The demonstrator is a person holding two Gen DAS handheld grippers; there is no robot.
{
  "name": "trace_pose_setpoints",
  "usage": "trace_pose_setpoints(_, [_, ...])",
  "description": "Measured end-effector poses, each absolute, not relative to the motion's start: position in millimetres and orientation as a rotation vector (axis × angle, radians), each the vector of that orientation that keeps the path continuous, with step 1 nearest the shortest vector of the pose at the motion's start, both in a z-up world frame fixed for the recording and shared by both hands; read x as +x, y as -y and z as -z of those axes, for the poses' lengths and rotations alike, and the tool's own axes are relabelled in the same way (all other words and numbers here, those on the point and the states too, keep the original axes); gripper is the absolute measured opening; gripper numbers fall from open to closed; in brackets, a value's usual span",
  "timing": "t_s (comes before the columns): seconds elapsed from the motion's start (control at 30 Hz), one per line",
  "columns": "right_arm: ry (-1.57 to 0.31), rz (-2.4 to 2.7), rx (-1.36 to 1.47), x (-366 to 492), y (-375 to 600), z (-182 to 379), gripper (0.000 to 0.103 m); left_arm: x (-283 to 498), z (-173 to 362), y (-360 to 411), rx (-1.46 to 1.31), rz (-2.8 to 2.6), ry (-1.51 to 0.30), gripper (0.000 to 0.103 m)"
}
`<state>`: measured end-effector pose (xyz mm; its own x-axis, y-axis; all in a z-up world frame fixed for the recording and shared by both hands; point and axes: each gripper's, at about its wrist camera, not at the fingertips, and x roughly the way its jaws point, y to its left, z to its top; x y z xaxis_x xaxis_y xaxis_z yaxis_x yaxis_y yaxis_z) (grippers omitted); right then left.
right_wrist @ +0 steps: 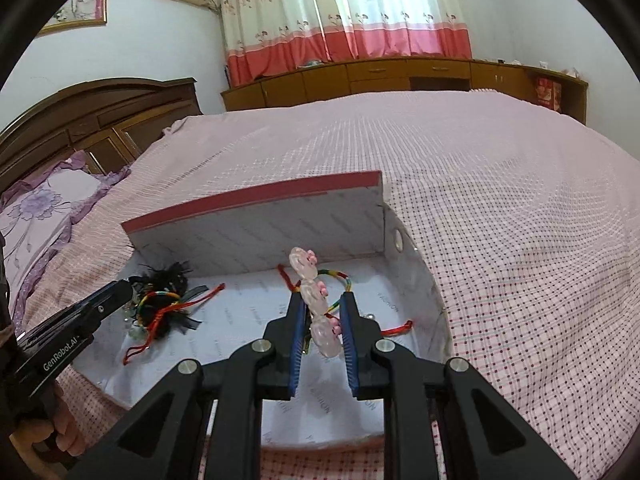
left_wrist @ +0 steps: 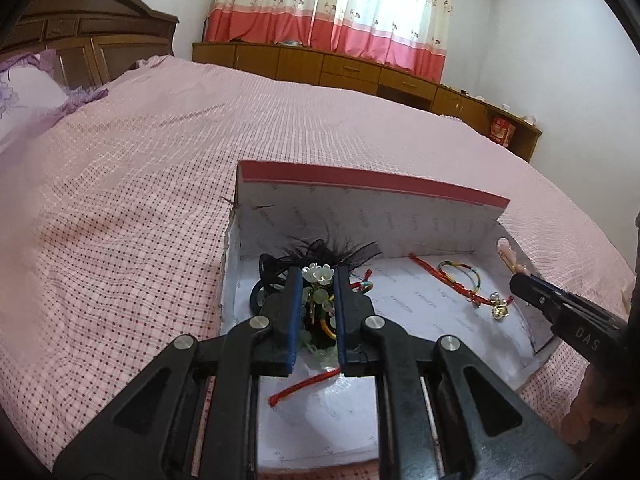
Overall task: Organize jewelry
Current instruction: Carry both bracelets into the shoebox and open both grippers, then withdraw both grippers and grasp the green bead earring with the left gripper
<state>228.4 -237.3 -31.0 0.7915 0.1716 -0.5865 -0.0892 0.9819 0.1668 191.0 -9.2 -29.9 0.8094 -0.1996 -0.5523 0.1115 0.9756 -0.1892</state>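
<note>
An open white box with a red-edged lid (left_wrist: 360, 184) lies on the bed; it also shows in the right wrist view (right_wrist: 256, 200). My left gripper (left_wrist: 317, 280) is shut on a pale green bead-and-flower hair ornament (left_wrist: 318, 274), over a black feather piece (left_wrist: 320, 250) at the box's left. A red cord (left_wrist: 304, 386) lies below it. My right gripper (right_wrist: 322, 300) is shut on a pink crystal hair clip (right_wrist: 310, 294), held above a multicolour braided bracelet (right_wrist: 340, 276) and a red string bracelet with gold charm (left_wrist: 498, 308).
The pink checked bedspread (left_wrist: 140, 200) surrounds the box. A wooden headboard (left_wrist: 80, 32) and purple pillow (left_wrist: 28, 92) are at the left. Low wooden cabinets (left_wrist: 340, 68) and pink curtains (left_wrist: 340, 8) stand behind the bed.
</note>
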Motion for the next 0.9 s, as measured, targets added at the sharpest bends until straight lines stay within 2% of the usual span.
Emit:
trace_pose_setpoints(0.1, [-0.648, -0.146, 0.135, 231, 236, 32, 0.020, 193, 30, 10, -0.151, 0.159, -0.618, 0.008])
trace_pose_setpoints(0.17, [-0.650, -0.148, 0.137, 231, 236, 31, 0.020, 192, 29, 10, -0.150, 0.152, -0.622, 0.012])
trace_pose_setpoints(0.2, [-0.652, -0.148, 0.138, 231, 236, 31, 0.021, 193, 28, 11, -0.149, 0.149, -0.624, 0.020])
trace_pose_setpoints(0.23, [-0.655, -0.148, 0.141, 230, 236, 30, 0.026, 192, 27, 11, -0.149, 0.145, -0.624, 0.028])
trace_pose_setpoints(0.3, [-0.650, -0.153, 0.152, 227, 239, 28, 0.038, 190, 25, 10, -0.148, 0.146, -0.619, 0.036])
trace_pose_setpoints(0.33, [-0.645, -0.153, 0.157, 226, 240, 26, 0.040, 188, 24, 10, -0.144, 0.147, -0.619, 0.037])
trace_pose_setpoints(0.9, [-0.619, -0.241, 0.201, 148, 247, -16, 0.040, 122, -14, -1, -0.187, 0.192, -0.643, 0.038])
